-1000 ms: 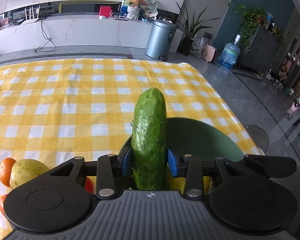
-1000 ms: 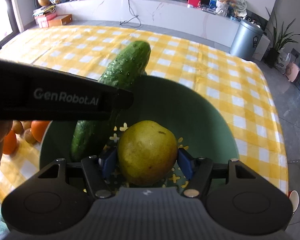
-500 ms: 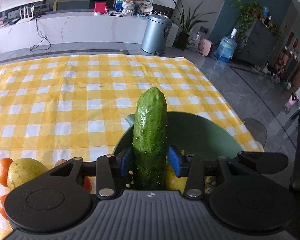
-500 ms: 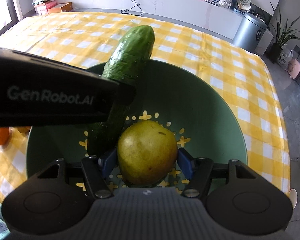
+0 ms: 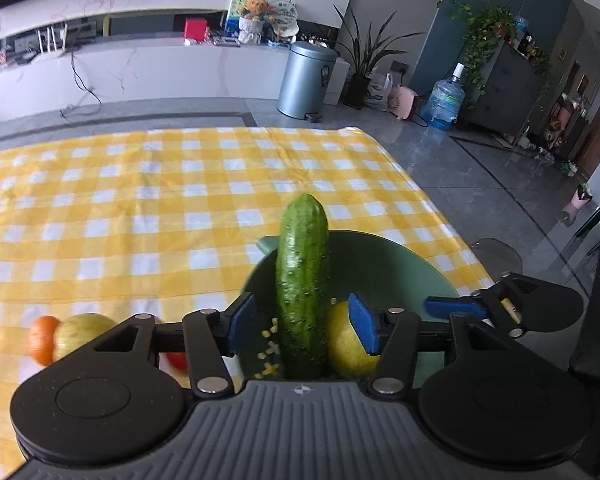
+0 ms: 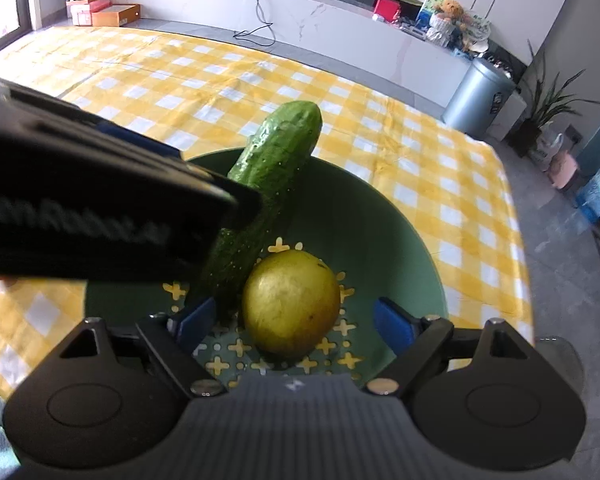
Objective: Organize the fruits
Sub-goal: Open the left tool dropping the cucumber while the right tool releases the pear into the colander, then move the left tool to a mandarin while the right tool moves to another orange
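Cucumber point(image 5: 302, 288) & pear point(image 6: 291, 305) both in green bowl point(image 6: 384, 220), cucumber tip over rim. Left gripper point(image 5: 302, 326) & right gripper point(image 6: 296, 324) spread, clear of fruit. Deposit step. Next: withdraw, fetch orange point(image 5: 42, 339).

Left gripper point(image 5: 302, 326) fingers point(image 5: 242, 322) spread, cucumber point(image 5: 303, 286) leaning in green bowl point(image 5: 388, 264)

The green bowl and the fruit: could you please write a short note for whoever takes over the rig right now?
Left gripper: open, pads clear of the cucumber, which leans in the green bowl, tip over the rim.
Right gripper: open around the pear, which sits on the bowl floor.
Done: cucumber and pear are in the bowl.
Left: an orange, a yellow-green fruit and something red on the tablecloth.
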`<state>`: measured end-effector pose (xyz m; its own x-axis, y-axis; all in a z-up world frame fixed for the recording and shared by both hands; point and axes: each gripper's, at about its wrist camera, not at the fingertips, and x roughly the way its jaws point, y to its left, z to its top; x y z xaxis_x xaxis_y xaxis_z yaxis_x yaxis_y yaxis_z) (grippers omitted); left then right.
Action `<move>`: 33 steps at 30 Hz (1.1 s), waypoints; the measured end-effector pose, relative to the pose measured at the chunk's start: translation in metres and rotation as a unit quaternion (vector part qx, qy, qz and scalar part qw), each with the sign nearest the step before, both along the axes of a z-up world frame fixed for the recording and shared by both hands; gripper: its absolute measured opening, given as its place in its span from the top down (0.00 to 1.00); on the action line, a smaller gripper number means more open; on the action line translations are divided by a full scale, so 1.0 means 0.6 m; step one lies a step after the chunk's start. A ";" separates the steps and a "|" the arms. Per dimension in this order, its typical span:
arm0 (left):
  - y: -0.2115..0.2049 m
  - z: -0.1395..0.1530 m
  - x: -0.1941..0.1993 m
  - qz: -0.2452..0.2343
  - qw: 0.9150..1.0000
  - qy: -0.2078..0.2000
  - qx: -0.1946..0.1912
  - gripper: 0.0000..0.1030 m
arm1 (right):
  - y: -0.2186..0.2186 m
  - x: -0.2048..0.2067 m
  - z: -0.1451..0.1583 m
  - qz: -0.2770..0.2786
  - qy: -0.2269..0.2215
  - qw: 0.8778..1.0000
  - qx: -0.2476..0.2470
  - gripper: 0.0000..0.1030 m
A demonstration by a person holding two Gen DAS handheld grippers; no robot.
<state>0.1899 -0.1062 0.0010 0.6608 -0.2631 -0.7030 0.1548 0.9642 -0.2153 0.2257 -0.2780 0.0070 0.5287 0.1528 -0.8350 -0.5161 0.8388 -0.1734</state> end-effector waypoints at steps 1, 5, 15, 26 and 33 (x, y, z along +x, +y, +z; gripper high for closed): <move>0.004 0.007 -0.007 0.002 1.000 -0.006 0.003 0.39 | -0.003 -0.006 0.005 -0.004 -0.005 1.000 0.000 0.17; 0.024 0.031 -0.038 0.010 1.000 -0.025 0.005 0.39 | -0.011 -0.033 0.026 -0.032 -0.037 0.999 0.010 0.17; 0.076 0.074 -0.111 -0.004 0.997 -0.056 0.054 0.38 | 0.001 -0.131 0.071 -0.105 -0.101 0.980 0.133 0.17; 0.167 0.067 -0.167 0.004 0.996 -0.055 0.067 0.38 | 0.069 -0.213 0.079 -0.126 -0.122 0.957 0.230 0.17; 0.228 0.028 -0.167 0.018 0.998 -0.029 0.045 0.38 | 0.112 -0.231 0.047 -0.108 -0.102 0.960 0.237 0.24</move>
<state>0.0897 0.0307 0.0177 0.7090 -0.1754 -0.6830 0.1290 0.9845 -0.1190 0.0874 -0.2109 0.0350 0.7359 0.3580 -0.5747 -0.3164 0.9322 0.1755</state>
